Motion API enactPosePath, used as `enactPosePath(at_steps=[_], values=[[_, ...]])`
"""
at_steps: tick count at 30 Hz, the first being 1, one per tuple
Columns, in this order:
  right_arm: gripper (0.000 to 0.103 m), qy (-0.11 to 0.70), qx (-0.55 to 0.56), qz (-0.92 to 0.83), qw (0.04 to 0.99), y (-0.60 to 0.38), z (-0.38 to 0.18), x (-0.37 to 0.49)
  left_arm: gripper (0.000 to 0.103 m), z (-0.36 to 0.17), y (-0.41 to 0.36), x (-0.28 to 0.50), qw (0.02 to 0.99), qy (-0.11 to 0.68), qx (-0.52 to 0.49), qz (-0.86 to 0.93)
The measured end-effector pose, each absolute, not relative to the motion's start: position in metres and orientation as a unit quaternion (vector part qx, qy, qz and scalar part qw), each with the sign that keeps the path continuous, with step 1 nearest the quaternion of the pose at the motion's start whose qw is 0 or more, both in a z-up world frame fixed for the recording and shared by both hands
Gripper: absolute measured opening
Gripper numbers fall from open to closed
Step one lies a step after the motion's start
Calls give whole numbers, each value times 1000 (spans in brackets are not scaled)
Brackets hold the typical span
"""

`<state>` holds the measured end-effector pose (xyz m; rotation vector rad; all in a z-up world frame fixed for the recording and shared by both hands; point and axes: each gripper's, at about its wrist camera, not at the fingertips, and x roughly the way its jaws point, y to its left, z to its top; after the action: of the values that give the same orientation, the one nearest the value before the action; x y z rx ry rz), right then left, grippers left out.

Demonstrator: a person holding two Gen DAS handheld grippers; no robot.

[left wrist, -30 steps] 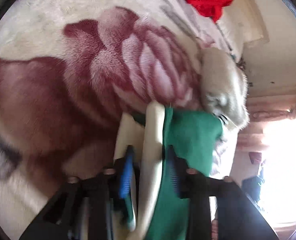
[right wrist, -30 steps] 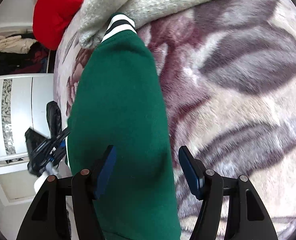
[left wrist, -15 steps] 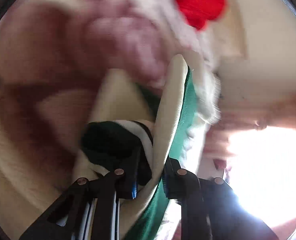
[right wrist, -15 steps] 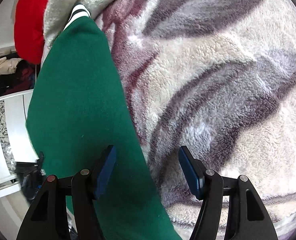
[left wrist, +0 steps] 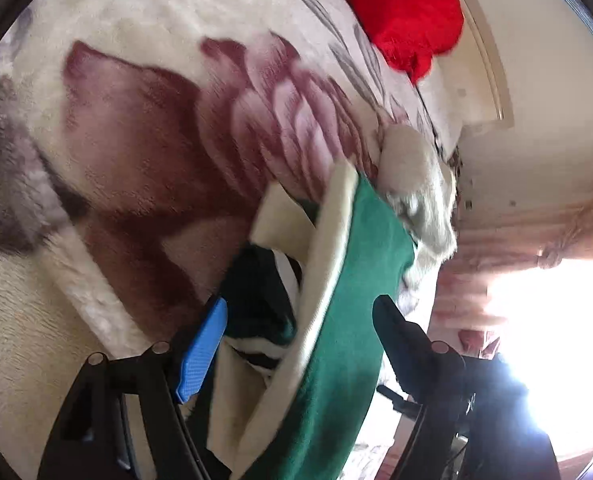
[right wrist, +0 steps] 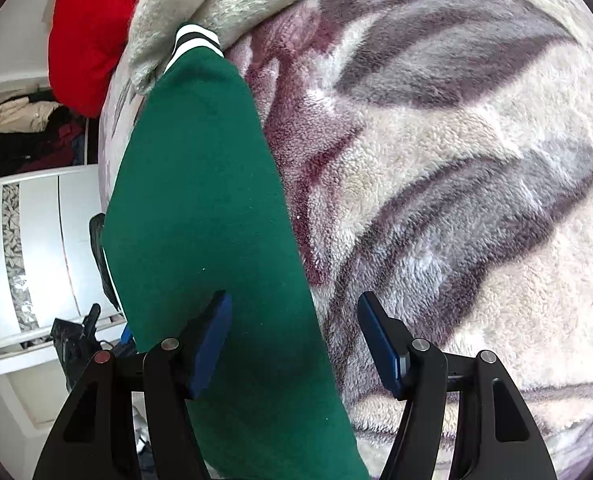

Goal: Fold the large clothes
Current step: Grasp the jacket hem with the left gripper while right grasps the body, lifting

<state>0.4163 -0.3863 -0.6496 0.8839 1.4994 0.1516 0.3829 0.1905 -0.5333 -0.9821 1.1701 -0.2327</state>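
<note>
Left wrist view, tongs: the left gripper [left wrist: 296,344] has just been opening; its jaws stand spread, with the green garment [left wrist: 348,312] between them but no pad pressing on it.
Left wrist view, garment: the cream lining [left wrist: 328,264] is turned outward along a folded edge, and the striped cuff [left wrist: 268,292] is bunched near the blue pad [left wrist: 200,348]. It lies on the floral blanket [left wrist: 148,128], with a red cloth [left wrist: 408,12] at the far end.
Right wrist view, tongs: the right gripper [right wrist: 292,344] is spread wide. Its left pad sits over the green garment [right wrist: 200,200]; nothing is pinched.
Right wrist view, garment: a long green panel runs away from the camera over the floral blanket [right wrist: 456,160], its striped cuff [right wrist: 194,40] touching a pale fleece roll [right wrist: 200,4].
Step in hand: judged a release after laying one fold; neither tool holds cloth.
Next move: likely a fresh grip on an edge or corner, both tools pinching all layers squarely so the lining does not slip out.
</note>
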Motion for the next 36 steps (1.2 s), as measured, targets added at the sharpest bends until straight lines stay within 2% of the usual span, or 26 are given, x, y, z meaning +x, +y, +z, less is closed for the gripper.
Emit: enactPosePath(at_steps=[3, 4, 5, 8, 10, 12, 15, 19, 21, 23, 27, 30, 31, 32, 36], values=[[67, 661, 385, 66, 640, -389, -652, 406, 70, -544, 151, 394, 727, 553, -391, -114], [67, 664, 384, 64, 638, -388, -654, 404, 29, -546, 144, 394, 746, 556, -355, -98], [67, 667, 385, 64, 635, -387, -655, 401, 19, -554, 142, 396, 749, 564, -336, -89], [67, 669, 382, 70, 634, -384, -655, 396, 21, -588, 162, 398, 712, 565, -405, -93], [67, 669, 374, 74, 638, -383, -650, 392, 23, -589, 170, 397, 695, 562, -436, -108], [67, 670, 369, 79, 640, -381, -645, 387, 30, -569, 175, 390, 690, 560, -446, -106], [67, 672, 362, 92, 639, -374, -637, 373, 33, -521, 172, 366, 721, 546, -416, -97], [67, 689, 355, 120, 620, -350, -630, 341, 33, -461, 148, 317, 768, 539, -332, -96], [67, 706, 334, 140, 608, -328, -629, 324, 33, -450, 130, 297, 772, 544, -308, -118], [67, 721, 305, 159, 601, -305, -628, 309, 33, -463, 114, 279, 765, 575, -268, -110], [67, 732, 281, 144, 604, -281, -643, 294, 32, -545, 121, 263, 719, 638, -269, -56], [45, 733, 310, 84, 600, -292, -667, 292, 26, -570, 139, 255, 714, 629, -299, -66], [34, 736, 316, 68, 595, -297, -675, 291, 24, -574, 142, 254, 717, 626, -297, -71], [31, 736, 330, 57, 588, -301, -685, 291, 23, -574, 141, 253, 719, 625, -294, -75], [30, 740, 332, 48, 583, -299, -695, 291, 22, -562, 144, 246, 718, 623, -299, -82]])
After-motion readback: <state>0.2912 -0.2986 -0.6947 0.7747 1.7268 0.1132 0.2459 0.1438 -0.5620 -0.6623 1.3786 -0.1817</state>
